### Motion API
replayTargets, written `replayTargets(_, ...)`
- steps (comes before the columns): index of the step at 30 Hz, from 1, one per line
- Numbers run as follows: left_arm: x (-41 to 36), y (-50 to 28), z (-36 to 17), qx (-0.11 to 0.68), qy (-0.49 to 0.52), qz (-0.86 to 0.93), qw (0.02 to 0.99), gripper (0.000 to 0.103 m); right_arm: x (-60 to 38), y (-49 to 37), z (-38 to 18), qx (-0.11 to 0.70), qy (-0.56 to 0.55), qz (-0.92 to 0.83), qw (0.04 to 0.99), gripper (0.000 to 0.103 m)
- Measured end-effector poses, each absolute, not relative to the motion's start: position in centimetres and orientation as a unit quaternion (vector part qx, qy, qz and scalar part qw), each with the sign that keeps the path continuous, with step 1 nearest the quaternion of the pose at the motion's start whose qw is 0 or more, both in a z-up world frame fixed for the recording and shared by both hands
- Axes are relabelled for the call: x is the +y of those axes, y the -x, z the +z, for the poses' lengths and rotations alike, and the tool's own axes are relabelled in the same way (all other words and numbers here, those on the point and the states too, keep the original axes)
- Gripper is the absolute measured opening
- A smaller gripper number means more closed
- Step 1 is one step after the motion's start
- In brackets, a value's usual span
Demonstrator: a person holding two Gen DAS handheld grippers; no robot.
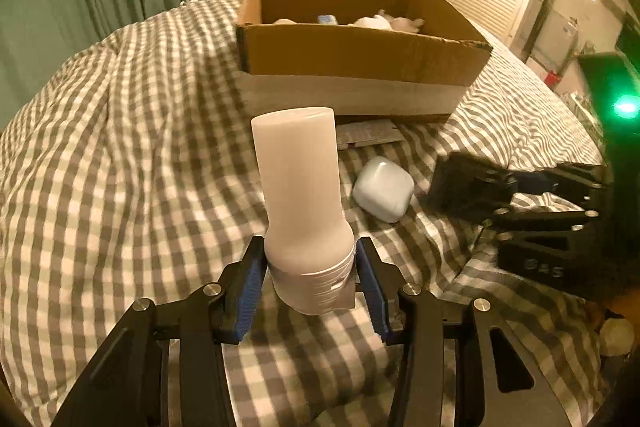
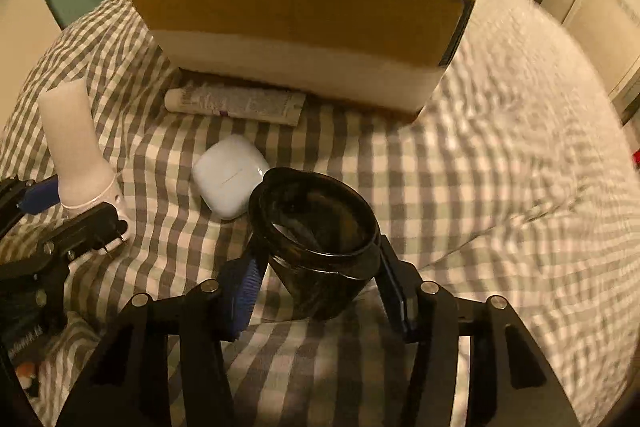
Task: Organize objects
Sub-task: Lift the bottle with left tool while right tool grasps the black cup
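Observation:
My left gripper is shut on the capped end of a white bottle, holding it upright above the checked bedspread; the bottle also shows in the right wrist view. My right gripper is shut on a black jar, which appears blurred in the left wrist view. A white earbud case lies on the bed between the two grippers, also in the right wrist view. A tube lies against the cardboard box, which holds several pale items.
The box stands at the far middle of the bed. The checked bedspread is rumpled. Green curtains hang at the left, louvered wardrobe doors at the right. A small round pale object lies at the right edge.

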State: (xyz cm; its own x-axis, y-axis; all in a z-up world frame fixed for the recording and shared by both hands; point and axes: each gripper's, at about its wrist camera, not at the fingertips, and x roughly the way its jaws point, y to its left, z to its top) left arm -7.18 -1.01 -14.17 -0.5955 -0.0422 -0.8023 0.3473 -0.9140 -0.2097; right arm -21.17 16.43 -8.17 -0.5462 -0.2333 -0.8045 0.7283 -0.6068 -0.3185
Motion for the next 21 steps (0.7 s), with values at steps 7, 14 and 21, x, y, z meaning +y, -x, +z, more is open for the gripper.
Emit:
replayTargets(7,-1.1,5.2,-12.2,0.179,-0.424,-0.88,0.123,0.047,17.4,19.9,-5.1,0.318,-0.339,-0.829,0.311,0.052)
replayTargets(14,-1.0,3.9,-9.4,0.177,-0.407,-0.887,0.13,0.047,17.6,16.6,-1.7,0.31,-0.297,-0.843,0.325,0.052)
replayTargets(21,-1.5,4.2,-5.1,0.163,-0.377,-0.901,0.136,0.047,17.3,14.1,3.0,0.297,-0.251,-0.855,0.343,0.052)
